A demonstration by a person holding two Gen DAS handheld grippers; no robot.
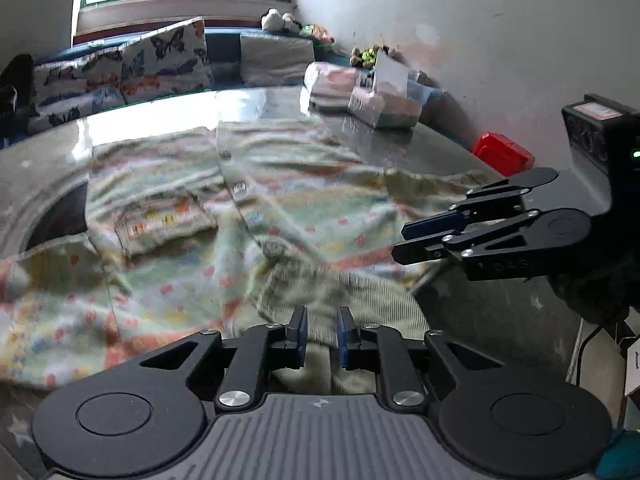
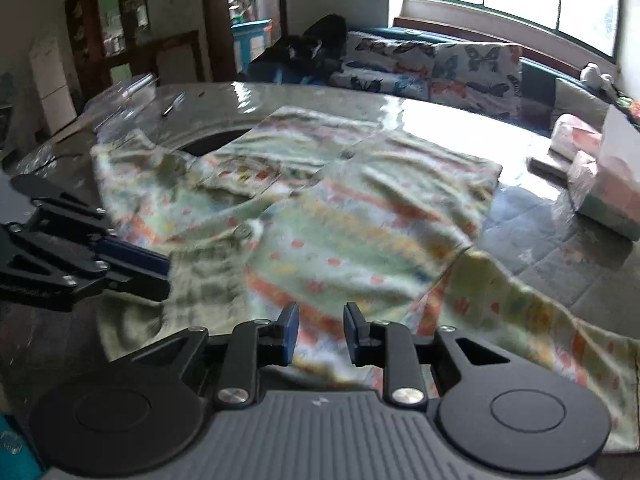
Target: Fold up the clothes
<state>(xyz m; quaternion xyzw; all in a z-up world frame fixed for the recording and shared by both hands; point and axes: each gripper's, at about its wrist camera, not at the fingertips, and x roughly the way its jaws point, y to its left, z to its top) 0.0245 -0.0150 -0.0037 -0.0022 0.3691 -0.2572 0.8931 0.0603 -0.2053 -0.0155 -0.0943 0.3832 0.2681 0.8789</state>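
Observation:
A pale green shirt (image 1: 304,208) with orange and yellow patterned bands, buttons and a chest pocket lies spread on the glossy table (image 1: 400,136). It also shows in the right wrist view (image 2: 360,216). My left gripper (image 1: 322,334) hovers open over the shirt's striped collar (image 1: 344,292) at the near edge, nothing between its pads. My right gripper (image 2: 321,334) is open above the shirt's near edge by the sleeve (image 2: 520,304). Each gripper shows in the other's view, the right one (image 1: 404,242) and the left one (image 2: 166,274).
Wrapped packages (image 1: 360,92) and a white box sit at the table's far right. A red box (image 1: 502,152) lies beyond the right edge. A bench with butterfly cushions (image 1: 160,60) runs under the window. A dark opening (image 2: 216,144) shows by the shirt.

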